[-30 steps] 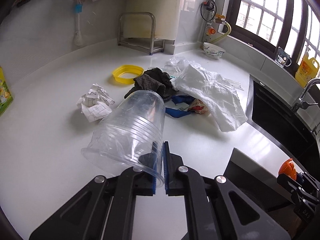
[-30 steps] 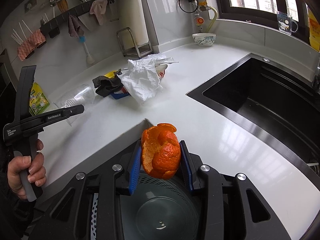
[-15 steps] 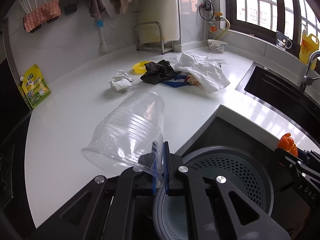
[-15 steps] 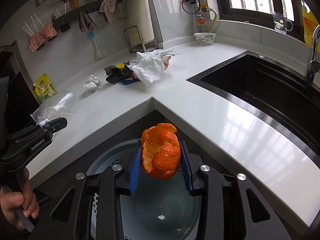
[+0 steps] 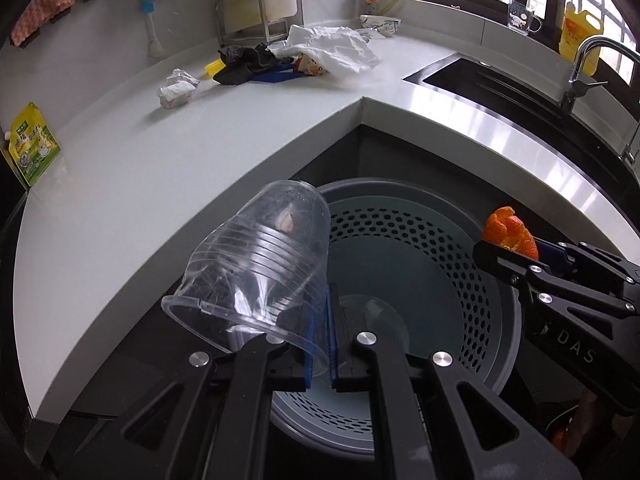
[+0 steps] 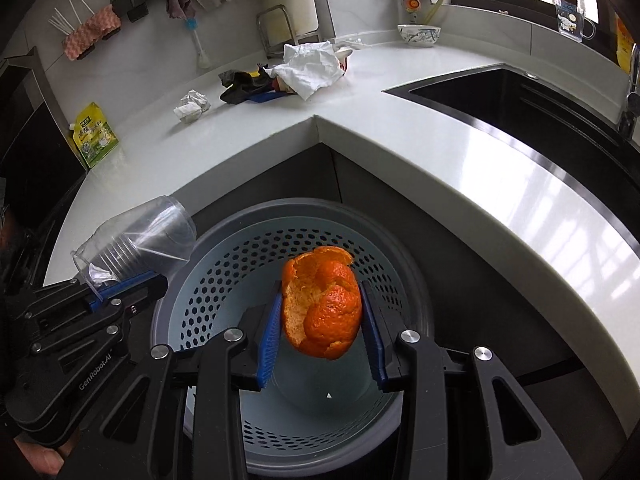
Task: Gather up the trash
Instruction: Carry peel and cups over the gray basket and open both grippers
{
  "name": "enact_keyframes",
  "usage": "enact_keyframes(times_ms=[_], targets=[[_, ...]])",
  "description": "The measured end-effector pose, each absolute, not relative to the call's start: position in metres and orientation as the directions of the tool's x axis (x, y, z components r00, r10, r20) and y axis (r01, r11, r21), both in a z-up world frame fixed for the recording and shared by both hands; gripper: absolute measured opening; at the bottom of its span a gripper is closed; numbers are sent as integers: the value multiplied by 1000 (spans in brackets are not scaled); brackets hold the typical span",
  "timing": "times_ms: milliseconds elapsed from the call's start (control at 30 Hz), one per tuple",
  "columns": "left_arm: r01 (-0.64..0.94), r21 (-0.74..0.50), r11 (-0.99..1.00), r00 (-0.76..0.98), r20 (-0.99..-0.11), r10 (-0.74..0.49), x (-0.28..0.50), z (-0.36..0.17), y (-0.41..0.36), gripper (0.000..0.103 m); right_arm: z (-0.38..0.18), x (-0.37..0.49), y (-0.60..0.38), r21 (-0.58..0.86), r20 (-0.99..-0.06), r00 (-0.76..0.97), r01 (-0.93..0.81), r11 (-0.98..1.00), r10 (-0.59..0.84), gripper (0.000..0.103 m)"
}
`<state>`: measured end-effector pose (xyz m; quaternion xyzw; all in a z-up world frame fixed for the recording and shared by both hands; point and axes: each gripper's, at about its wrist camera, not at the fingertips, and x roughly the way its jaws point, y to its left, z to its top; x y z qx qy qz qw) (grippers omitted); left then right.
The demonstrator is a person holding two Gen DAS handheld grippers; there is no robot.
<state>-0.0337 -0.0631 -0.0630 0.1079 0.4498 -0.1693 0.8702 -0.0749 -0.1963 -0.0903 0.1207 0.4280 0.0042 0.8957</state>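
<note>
Peel (image 6: 320, 306) pinched in the right gripper (image 6: 322, 334) hangs over the bin (image 6: 416, 280); the left gripper (image 5: 320, 344) pinches the cup (image 5: 256, 276) wall (near the rim), so it might bounce out.

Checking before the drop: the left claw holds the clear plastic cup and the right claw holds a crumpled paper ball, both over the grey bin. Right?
Not quite. The right claw is shut on an orange peel, as the right wrist view shows; the crumpled paper ball lies on the counter. The left claw does hold the clear plastic cup, at the grey bin.
</note>
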Motion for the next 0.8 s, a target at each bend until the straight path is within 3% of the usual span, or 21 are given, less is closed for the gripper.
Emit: enact_keyframes(times_ms=[233,333,367,500,800], targets=[[382,-6,924,483,-851,-205,-28,-79,-59,7,-108,-71,-200,226,-796,595,120,967,112,37],[373,-1,928,487,-851,-197,-28,-79,-58,10,-108,-72,-200,215,-792,601,118,969,103,55],[370,2,929,492,-849,-194,-28,-78,-58,15,-107,-72,-200,211,-789,606,119,970,97,58],[352,6,936,520,-833,-190,-29,-74,-53,59,-106,-72,-203,203,-787,612,129,971,83,58],[329,4,944,518,-837,-177,-25,-76,-45,60,-106,-73,-209,209,-784,615,146,967,77,58]])
